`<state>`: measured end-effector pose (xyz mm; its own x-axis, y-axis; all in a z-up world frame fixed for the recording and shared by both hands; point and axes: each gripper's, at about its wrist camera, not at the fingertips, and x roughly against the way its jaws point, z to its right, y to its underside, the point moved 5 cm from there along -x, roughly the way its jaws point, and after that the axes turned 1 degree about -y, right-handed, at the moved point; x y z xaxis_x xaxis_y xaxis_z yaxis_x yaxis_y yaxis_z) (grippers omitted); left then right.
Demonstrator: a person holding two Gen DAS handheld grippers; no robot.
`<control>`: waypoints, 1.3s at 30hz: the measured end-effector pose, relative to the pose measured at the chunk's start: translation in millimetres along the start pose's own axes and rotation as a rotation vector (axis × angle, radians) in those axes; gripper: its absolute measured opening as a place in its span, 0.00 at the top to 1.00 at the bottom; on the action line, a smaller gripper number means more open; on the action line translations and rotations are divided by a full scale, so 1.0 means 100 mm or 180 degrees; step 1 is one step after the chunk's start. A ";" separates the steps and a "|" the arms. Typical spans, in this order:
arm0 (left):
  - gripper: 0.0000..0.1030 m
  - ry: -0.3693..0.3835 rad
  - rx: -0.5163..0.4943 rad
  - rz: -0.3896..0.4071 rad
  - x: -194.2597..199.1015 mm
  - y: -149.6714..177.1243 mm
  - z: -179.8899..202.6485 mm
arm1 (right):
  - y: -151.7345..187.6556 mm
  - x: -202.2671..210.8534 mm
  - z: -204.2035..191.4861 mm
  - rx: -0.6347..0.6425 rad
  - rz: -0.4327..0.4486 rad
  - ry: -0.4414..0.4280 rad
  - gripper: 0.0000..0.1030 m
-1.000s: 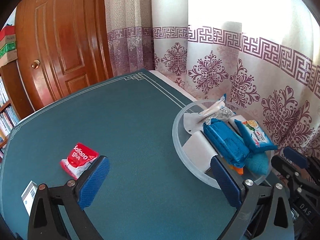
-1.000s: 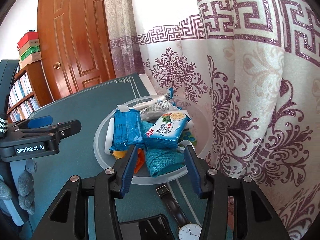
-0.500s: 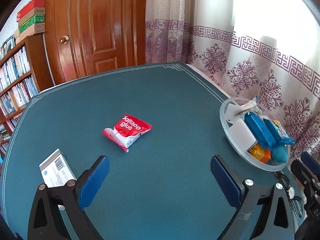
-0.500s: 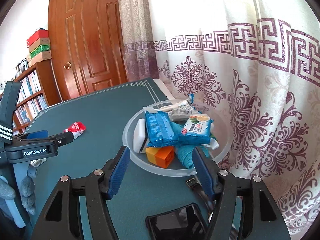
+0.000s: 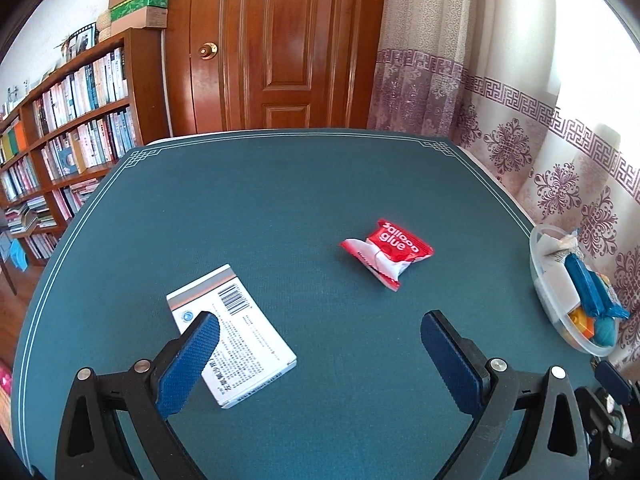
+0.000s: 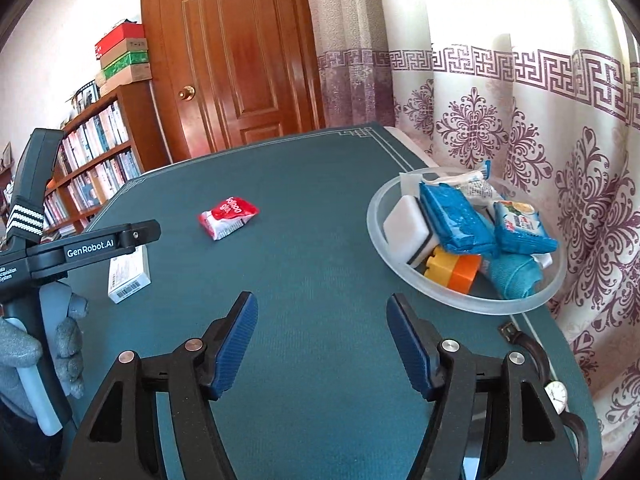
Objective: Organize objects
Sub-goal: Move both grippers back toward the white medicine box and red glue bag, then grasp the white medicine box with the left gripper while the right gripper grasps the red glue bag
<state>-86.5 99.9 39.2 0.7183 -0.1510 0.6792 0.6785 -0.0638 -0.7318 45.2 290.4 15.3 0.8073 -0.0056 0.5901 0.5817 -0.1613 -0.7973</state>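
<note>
Looking across the teal table mat [image 5: 304, 184] from my two handheld claws, I take the red glue packet [image 5: 387, 250] as my landmark near the middle of the mat. Farthest left of the packet stands a wooden bookshelf [image 5: 76, 128] beyond the table's edge. Left of the packet and nearer to me lies a flat white box [image 5: 236, 332] with a barcode, face up on the mat. My left gripper [image 5: 316, 356] hangs above the mat with its blue pads spread wide and nothing between them; its left pad overlaps the box's near corner in the left wrist view. My right gripper [image 6: 322, 344], nearer than the packet, is opening, its jaws empty over bare mat. Right of the packet, at the table's curtain-side edge, sits a clear round bowl [image 6: 400, 264] holding blue snack packs [image 6: 456, 220], a white sponge, an orange-and-yellow block [image 6: 452, 268] and a teal cloth. A wristwatch [image 6: 554, 392] lies nearer than the bowl.
</note>
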 end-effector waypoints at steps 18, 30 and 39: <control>0.00 -0.0317 0.0720 -0.0431 -0.45 0.18 -0.69 | 0.13 -0.25 -0.28 0.0116 -0.0269 -0.0166 0.32; 0.01 -0.0313 0.0740 -0.0503 -0.59 0.20 -0.73 | 0.13 -0.33 -0.41 0.0220 -0.0347 -0.0215 0.32; 0.14 -0.0391 0.0601 -0.0378 -0.59 0.20 -0.75 | 0.10 -0.52 -0.58 0.0228 -0.0511 -0.0341 0.32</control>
<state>-126.6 33.3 -19.5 0.6373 -0.0319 0.7699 0.7677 0.1131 -0.6308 3.5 231.8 -16.3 0.7073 0.1201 0.6966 0.7063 -0.0811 -0.7032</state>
